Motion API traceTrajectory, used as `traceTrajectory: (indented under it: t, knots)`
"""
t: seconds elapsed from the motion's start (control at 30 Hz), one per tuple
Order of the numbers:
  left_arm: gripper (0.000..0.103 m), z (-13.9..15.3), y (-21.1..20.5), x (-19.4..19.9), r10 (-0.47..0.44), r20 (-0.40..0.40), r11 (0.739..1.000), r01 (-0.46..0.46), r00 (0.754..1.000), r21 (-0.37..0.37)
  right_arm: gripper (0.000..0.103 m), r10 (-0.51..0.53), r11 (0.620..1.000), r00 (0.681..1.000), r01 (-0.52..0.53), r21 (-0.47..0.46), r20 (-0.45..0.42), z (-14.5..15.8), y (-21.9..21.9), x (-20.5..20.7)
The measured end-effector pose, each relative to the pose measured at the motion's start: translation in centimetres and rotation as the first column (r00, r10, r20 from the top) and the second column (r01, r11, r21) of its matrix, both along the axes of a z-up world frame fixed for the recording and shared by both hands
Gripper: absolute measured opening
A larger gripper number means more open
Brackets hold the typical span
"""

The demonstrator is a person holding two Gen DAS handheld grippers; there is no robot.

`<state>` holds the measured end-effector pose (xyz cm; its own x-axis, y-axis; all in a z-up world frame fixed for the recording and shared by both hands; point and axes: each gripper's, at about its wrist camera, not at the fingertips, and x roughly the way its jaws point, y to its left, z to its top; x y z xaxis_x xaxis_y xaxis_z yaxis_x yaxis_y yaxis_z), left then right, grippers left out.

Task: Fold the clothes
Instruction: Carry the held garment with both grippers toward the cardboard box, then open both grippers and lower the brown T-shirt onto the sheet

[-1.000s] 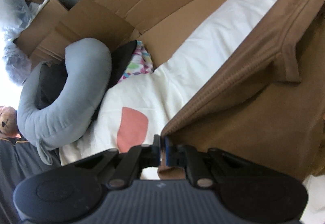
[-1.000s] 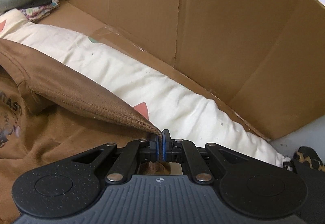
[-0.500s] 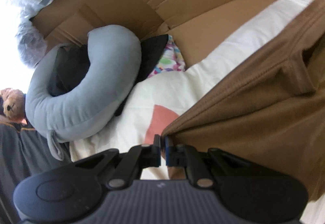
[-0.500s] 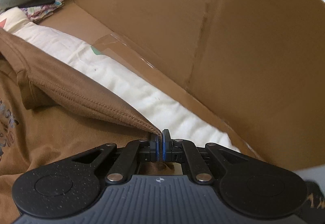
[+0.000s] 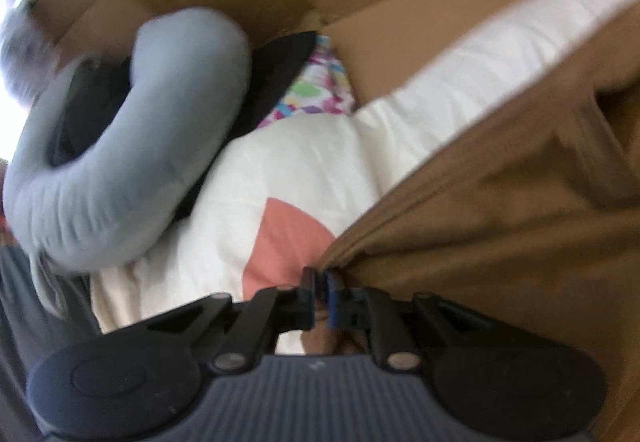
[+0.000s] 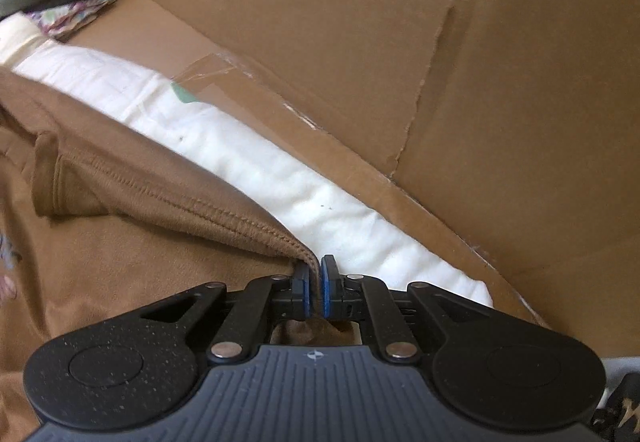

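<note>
A brown shirt [image 5: 500, 222] lies on a white quilt [image 5: 312, 161] with a pink patch. My left gripper [image 5: 319, 282] pinches one end of a folded-over edge; its jaws are opening, a thin gap shows and the cloth is still between the pads. In the right wrist view the stitched hem of the brown shirt [image 6: 120, 242] runs up into my right gripper [image 6: 315, 278]. Its jaws are opening too, with the hem still filling the narrow gap. A short sleeve lies folded under the lifted edge. The left wrist view is blurred.
Cardboard walls [image 6: 400, 41] stand close behind the quilt [image 6: 280, 169]. A grey neck pillow [image 5: 140, 161] on dark cloth and a colourful patterned fabric [image 5: 316, 89] lie at the quilt's far end. A leopard-print item [image 6: 616, 414] shows at the lower right.
Both grippers carried the brown edge sideways and slightly down. The grey pillow now looks nearer in the left wrist view. A thin gap has appeared between each pair of pads.
</note>
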<state>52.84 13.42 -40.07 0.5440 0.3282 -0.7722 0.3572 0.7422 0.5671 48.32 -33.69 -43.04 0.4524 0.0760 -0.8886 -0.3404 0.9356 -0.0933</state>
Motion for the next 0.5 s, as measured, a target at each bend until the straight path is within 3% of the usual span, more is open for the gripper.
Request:
traceTrajectory:
  t: [0.03,0.07,0.13,0.17,0.33,0.5]
  knots:
    - [0.008,0.0,-0.1,-0.2,-0.009,-0.001,1.000,0.009,1.000,0.007,0.011,0.002,1.000,1.000,-0.002,0.008,0.000,0.3,-0.1,-0.1]
    - [0.010,0.2,-0.3,-0.5,-0.039,-0.006,0.999,0.039,0.999,0.024,0.023,0.002,1.000,1.000,-0.002,0.020,-0.001,0.6,-0.3,-0.2]
    - [0.021,0.6,-0.8,-1.2,-0.109,-0.012,0.992,0.110,0.994,0.055,0.040,0.024,0.998,1.000,-0.025,0.052,0.019,1.5,-0.4,-0.9]
    - [0.034,0.9,-0.9,-1.5,-0.139,-0.015,0.988,0.140,0.990,0.058,0.046,0.040,0.997,0.998,-0.042,0.059,0.043,2.0,-0.4,-1.3]
    - [0.035,3.1,-1.1,-2.3,-0.215,-0.008,0.976,0.215,0.977,0.011,0.046,0.102,0.986,0.988,-0.117,0.123,0.119,3.6,0.2,-2.7]
    - [0.035,3.9,-3.4,-3.4,-0.324,-0.012,0.946,0.324,0.946,-0.014,0.046,0.152,0.975,0.978,-0.172,0.141,0.140,3.6,2.2,-2.6]
